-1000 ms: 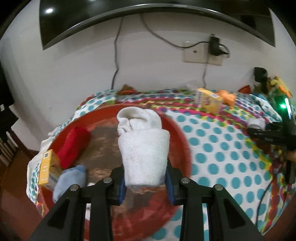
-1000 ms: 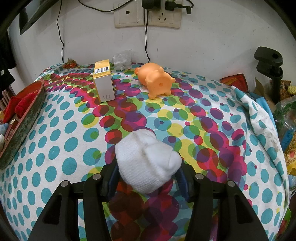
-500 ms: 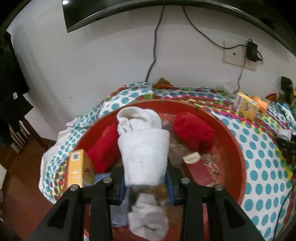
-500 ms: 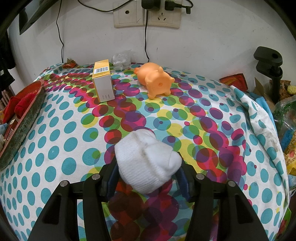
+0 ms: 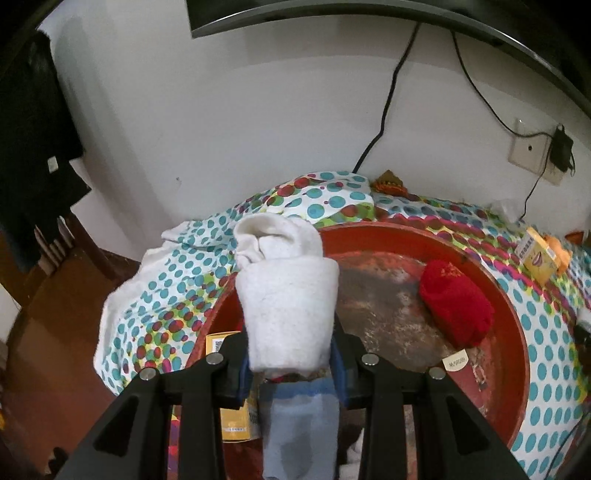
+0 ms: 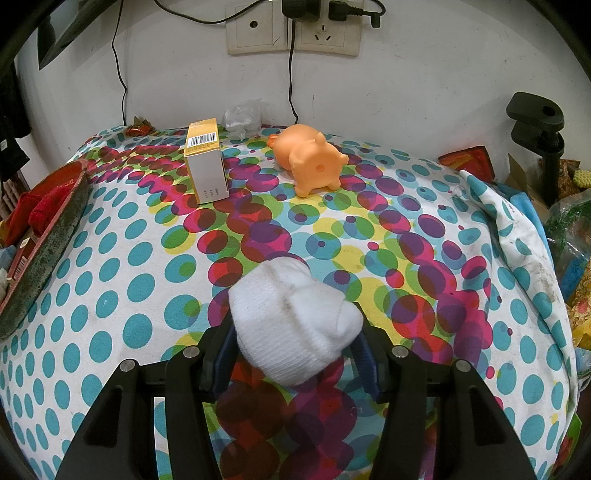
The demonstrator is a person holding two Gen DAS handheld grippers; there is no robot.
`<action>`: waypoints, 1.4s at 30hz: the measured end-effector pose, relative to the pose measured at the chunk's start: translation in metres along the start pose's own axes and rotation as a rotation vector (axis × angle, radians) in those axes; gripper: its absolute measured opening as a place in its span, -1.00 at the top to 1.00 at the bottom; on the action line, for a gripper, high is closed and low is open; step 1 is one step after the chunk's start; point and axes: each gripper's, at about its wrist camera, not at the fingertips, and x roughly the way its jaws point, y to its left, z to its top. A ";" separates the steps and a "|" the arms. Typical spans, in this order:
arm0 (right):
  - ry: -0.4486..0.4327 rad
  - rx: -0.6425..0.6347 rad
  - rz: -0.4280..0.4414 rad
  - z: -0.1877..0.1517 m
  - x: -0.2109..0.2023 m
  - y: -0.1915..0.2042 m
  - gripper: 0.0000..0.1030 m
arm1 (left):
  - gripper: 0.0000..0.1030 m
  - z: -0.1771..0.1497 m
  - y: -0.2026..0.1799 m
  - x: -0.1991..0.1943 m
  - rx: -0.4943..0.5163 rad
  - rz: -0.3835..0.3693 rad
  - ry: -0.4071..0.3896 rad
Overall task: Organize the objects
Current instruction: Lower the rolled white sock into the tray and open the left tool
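Note:
My left gripper [image 5: 291, 365] is shut on a rolled white sock [image 5: 288, 295], held upright above the left rim of the round red tray [image 5: 513, 325]. In the tray lie a red sock [image 5: 456, 306], a light blue sock [image 5: 299, 428] right under the fingers, and a yellow box [image 5: 232, 417]. My right gripper [image 6: 295, 354] is shut on a second white sock [image 6: 295, 325], low over the dotted tablecloth [image 6: 110, 295]. A yellow and white box [image 6: 207, 162] and an orange toy pig [image 6: 310, 162] stand near the wall. The tray's edge [image 6: 44, 251] shows at far left.
Wall sockets with plugged cables [image 6: 295, 29] sit behind the table. A black clamp stand [image 6: 539, 125] and bags of clutter crowd the right edge. A crumpled plastic wrapper [image 6: 242, 114] lies by the wall. The cloth hangs over the table's left corner [image 5: 122, 295], with wooden floor beyond.
My left gripper has swung left across the tray with its white sock, so the tray and red sock now sit to the right. The right gripper and its sock have stayed put.

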 end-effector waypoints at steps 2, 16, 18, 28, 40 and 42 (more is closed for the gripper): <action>0.000 0.000 0.000 0.000 0.000 0.001 -0.03 | 0.34 -0.002 -0.001 0.002 0.003 -0.010 0.004; 0.000 0.000 0.000 0.001 0.000 -0.001 -0.05 | 0.33 -0.028 -0.056 0.032 0.152 -0.098 0.105; 0.000 0.000 0.000 0.001 0.001 0.000 -0.06 | 0.33 -0.031 -0.058 0.037 0.151 -0.096 0.119; 0.003 0.010 -0.012 -0.001 0.001 -0.005 -0.15 | 0.21 -0.043 -0.057 0.051 0.160 -0.092 0.159; 0.004 0.010 -0.017 -0.001 0.002 -0.007 -0.19 | -0.09 -0.056 -0.055 0.017 0.198 -0.144 0.060; 0.004 0.010 -0.017 -0.001 0.002 -0.007 -0.20 | -0.09 -0.062 -0.054 0.003 0.202 -0.129 0.028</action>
